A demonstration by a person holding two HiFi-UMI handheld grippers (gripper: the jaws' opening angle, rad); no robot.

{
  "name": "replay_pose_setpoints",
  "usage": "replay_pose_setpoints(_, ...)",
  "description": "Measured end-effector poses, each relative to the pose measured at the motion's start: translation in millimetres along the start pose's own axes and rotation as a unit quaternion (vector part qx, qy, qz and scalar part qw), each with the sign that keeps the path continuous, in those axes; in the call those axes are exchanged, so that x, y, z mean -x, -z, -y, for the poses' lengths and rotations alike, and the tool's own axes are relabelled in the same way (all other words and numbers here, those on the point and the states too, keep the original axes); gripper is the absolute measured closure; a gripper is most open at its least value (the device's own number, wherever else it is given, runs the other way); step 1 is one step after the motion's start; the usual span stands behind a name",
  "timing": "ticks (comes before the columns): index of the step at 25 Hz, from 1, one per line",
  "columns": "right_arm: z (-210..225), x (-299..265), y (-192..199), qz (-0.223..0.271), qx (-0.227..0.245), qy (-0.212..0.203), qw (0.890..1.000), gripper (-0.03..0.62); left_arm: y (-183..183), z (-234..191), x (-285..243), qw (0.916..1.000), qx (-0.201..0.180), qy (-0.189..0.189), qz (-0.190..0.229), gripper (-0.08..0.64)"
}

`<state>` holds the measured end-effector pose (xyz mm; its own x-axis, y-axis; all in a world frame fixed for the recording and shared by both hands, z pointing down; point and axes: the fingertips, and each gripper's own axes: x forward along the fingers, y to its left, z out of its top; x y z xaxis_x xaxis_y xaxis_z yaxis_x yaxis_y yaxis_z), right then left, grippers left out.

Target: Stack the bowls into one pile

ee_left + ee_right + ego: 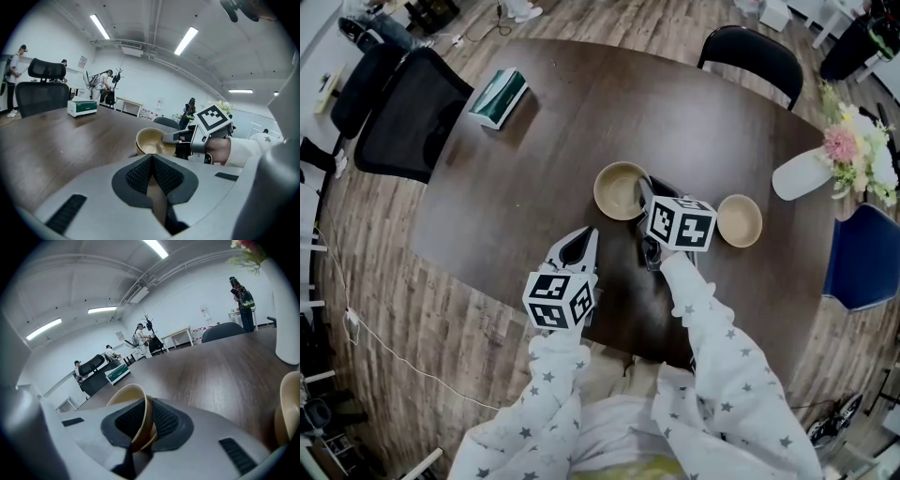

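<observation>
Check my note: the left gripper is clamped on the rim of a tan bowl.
Wrong gripper. The right gripper is clamped on the rim of the tan bowl; the right gripper view shows the rim pinched between its jaws. The left gripper is shut on nothing.

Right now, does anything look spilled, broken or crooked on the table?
Nothing is spilled or broken. One bowl has its rim pinched in the right gripper's jaws; the other bowl sits upright on the table.
</observation>
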<state>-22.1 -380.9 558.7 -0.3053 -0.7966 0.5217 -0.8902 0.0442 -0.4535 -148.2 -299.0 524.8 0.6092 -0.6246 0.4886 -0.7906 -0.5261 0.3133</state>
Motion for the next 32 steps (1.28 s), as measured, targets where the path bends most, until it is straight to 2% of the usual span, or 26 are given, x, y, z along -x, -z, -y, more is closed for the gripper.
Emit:
replay_pose_setpoints(13,-8,-2,-2,-0.011,0.079,0.001,0.997,0.528,-5,0,-5,0.9999,-0.002,0.013,0.002,0.535)
replay_pose_setpoints(17,-10,1,-6,0.001,0.091,0.008,0.996,0.466,-6,2,-4,0.9999,-0.003,0.016,0.004,0.535)
replay_pose_setpoints(21,-8,7,-11,0.013,0.097,0.014,0.995,0.434,-9,6,-5,0.9998,-0.004,0.020,0.007,0.535)
replay_pose_setpoints(28,-5,24,-11,0.024,0.088,0.001,0.996,0.440,-12,12,-1,0.9998,-0.004,0.013,0.014,0.535)
replay_pose_setpoints(32,-4,37,-8,0.022,0.098,-0.015,0.995,0.505,-15,23,-2,0.9998,-0.005,0.010,0.018,0.535)
